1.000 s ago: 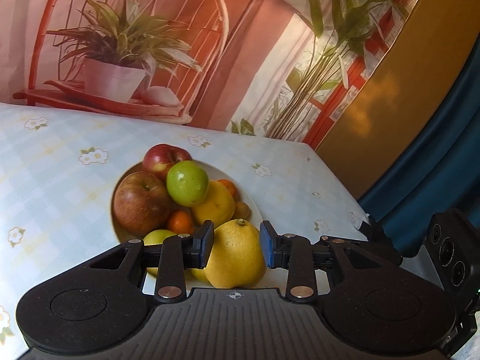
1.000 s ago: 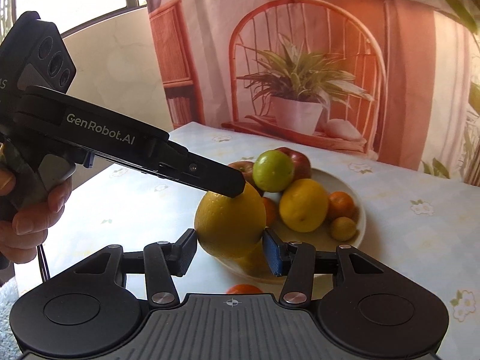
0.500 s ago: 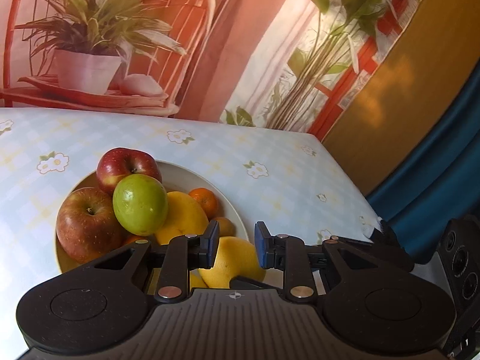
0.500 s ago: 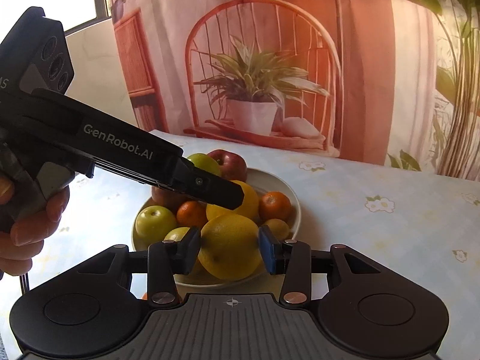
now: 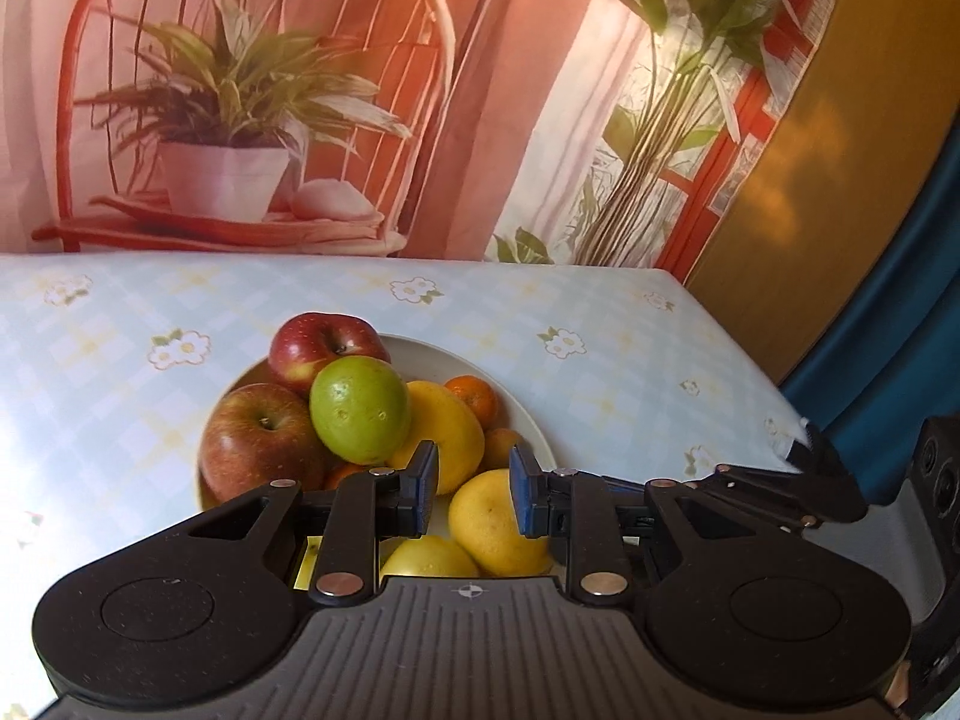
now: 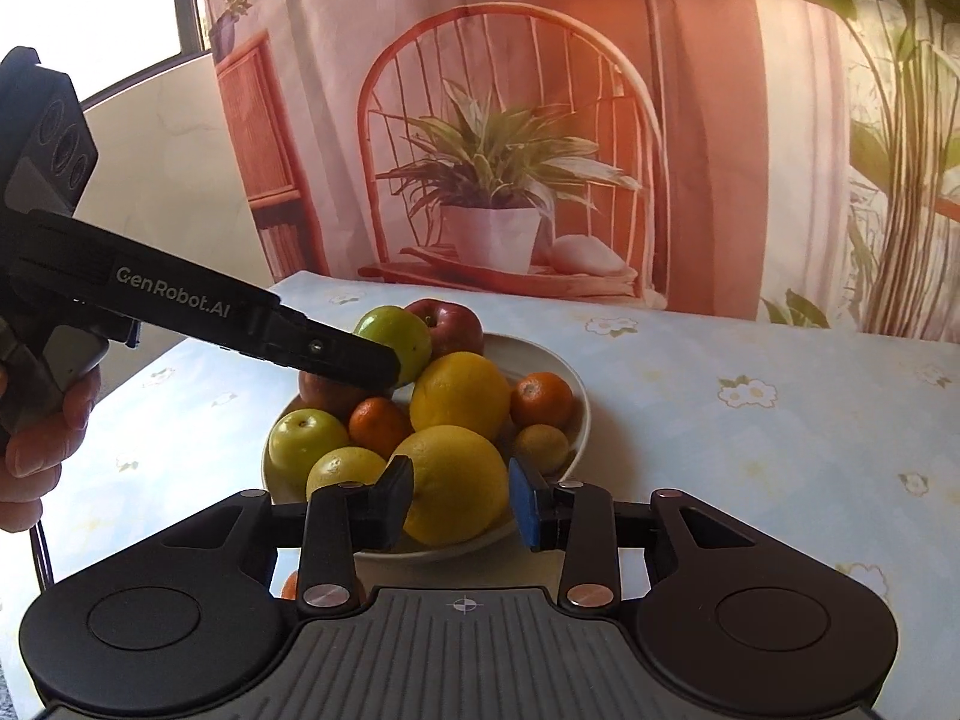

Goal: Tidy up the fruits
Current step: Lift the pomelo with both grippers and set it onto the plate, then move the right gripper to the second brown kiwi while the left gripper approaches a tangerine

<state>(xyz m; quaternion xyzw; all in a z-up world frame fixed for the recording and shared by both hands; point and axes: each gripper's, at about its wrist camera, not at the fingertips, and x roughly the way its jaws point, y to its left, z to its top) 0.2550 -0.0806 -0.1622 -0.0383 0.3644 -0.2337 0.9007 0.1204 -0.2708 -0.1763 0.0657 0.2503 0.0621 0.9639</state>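
A white bowl (image 6: 573,387) on the flowered tablecloth holds apples, oranges, lemons and tangerines. My right gripper (image 6: 461,495) has its jaws on either side of a large yellow orange (image 6: 453,483) at the bowl's near rim; the right pad stands a little off the fruit. That orange also shows in the left wrist view (image 5: 495,519), below my left gripper (image 5: 474,492), which is open and empty above the bowl (image 5: 528,414). A green apple (image 5: 360,408) tops the pile. The left gripper's body (image 6: 240,324) reaches over the bowl in the right wrist view.
The table's right edge (image 5: 738,360) meets a yellow wall and blue curtain. A printed backdrop of a chair and potted plant (image 6: 498,204) hangs behind the table. An orange fruit (image 6: 291,585) lies on the cloth under my right gripper.
The yellow orange passed from the left gripper to the right and came down into the bowl's near side. The left gripper let go and rose; the right jaws have loosened.
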